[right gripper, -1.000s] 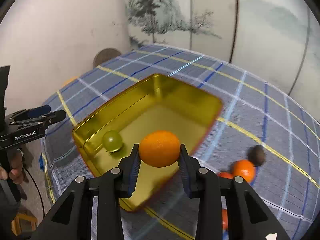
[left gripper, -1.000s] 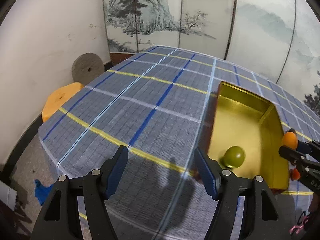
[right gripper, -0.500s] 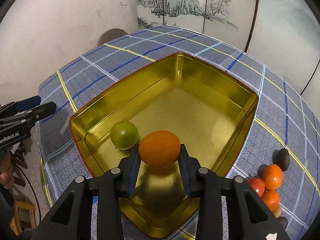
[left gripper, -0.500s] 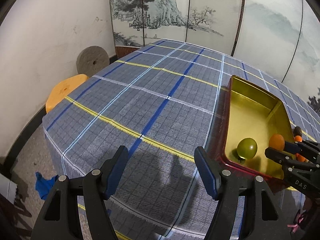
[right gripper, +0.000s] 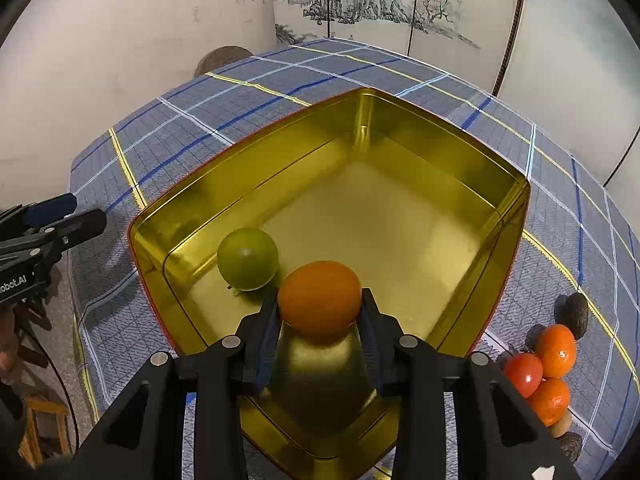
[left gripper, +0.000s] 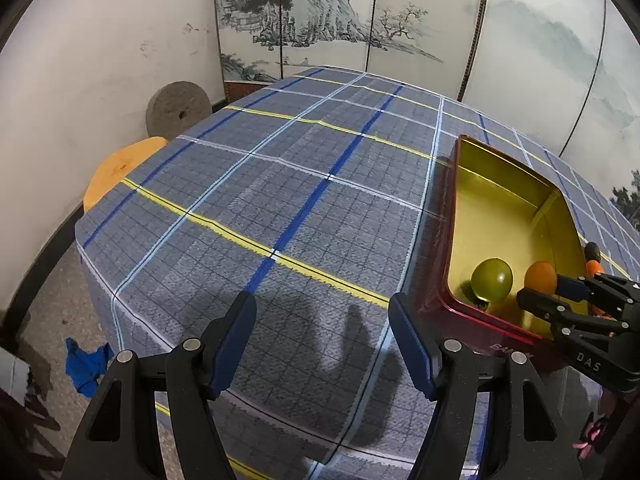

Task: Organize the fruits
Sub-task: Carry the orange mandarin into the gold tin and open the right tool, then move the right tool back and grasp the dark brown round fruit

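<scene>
My right gripper (right gripper: 320, 304) is shut on an orange (right gripper: 319, 298) and holds it low inside the gold tin (right gripper: 400, 132), next to a green fruit (right gripper: 247, 258) on the tin floor. In the left wrist view the tin (left gripper: 452, 216) sits at the right with the green fruit (left gripper: 491, 280), the orange (left gripper: 540, 276) and the right gripper (left gripper: 560, 294). My left gripper (left gripper: 322, 336) is open and empty above the plaid cloth, left of the tin. It also shows in the right wrist view (right gripper: 60, 216).
Right of the tin lie two oranges (right gripper: 556, 350), a red tomato (right gripper: 522, 374) and dark fruits (right gripper: 576, 314). A plaid cloth (left gripper: 280, 200) covers the table. An orange stool (left gripper: 120, 168) and a stone wheel (left gripper: 178, 110) stand by the wall.
My right gripper has carried the orange over the tin's rim and lowered it inside, beside the green fruit. My left gripper has drawn back and left, still open.
</scene>
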